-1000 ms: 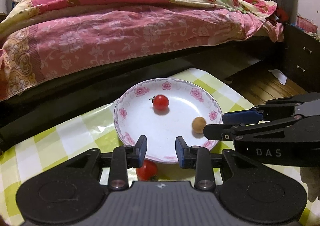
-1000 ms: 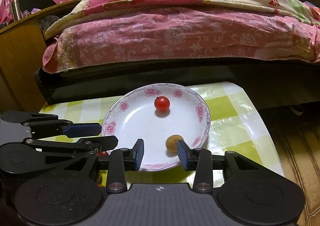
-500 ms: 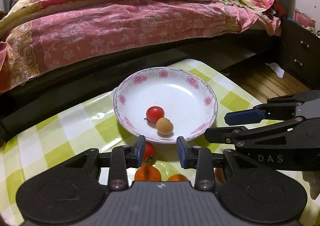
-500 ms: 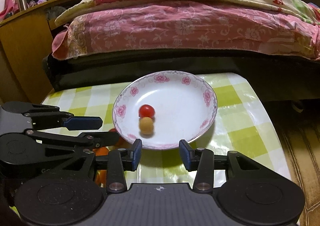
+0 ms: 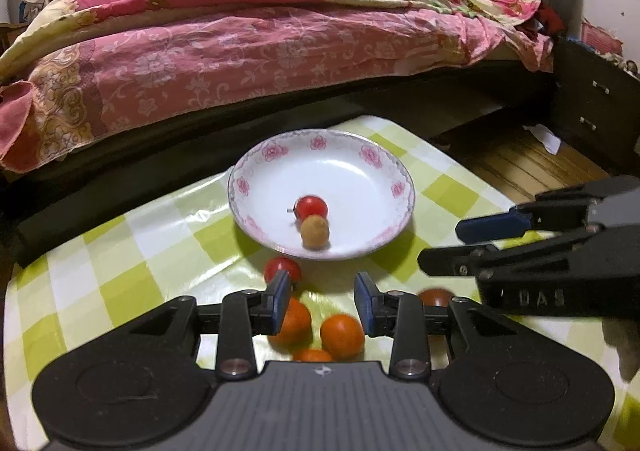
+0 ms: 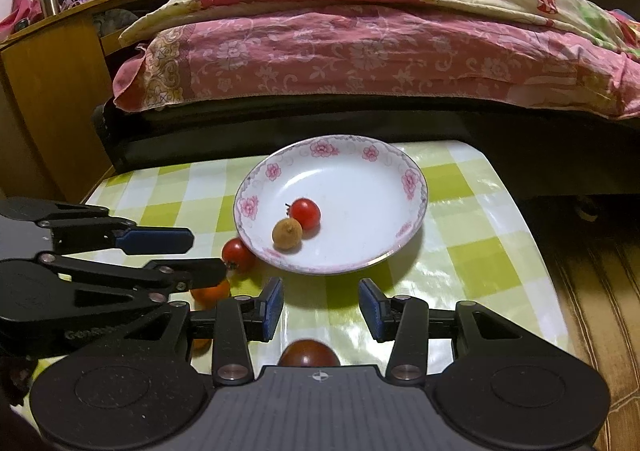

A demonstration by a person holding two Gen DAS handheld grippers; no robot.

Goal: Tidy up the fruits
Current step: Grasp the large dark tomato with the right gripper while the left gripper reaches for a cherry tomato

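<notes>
A white plate with a pink flower rim (image 5: pixel 276 151) (image 6: pixel 412 183) holds a red cherry tomato (image 5: pixel 311 207) (image 6: pixel 305 213) touching a brown longan (image 5: pixel 315 232) (image 6: pixel 287 234). On the table near the plate's front lie another red tomato (image 5: pixel 282 269) (image 6: pixel 238 255), several orange fruits (image 5: pixel 342 335) (image 6: pixel 210 291) and a dark red fruit (image 5: pixel 435 297) (image 6: pixel 309 353). My left gripper (image 5: pixel 323 301) is open and empty above the orange fruits. My right gripper (image 6: pixel 322 305) is open and empty above the dark red fruit.
The table has a green and white checked cloth (image 5: pixel 132 251) (image 6: pixel 480 251). A bed with a pink quilt (image 5: pixel 240 51) (image 6: pixel 360 51) stands behind it. A wooden cabinet (image 6: pixel 48 99) is at the left, a wooden floor (image 5: pixel 512 159) at the right.
Both grippers have pulled back from the plate, bringing the loose fruits on the table into view. The tomato and the longan have rolled together in the plate.
</notes>
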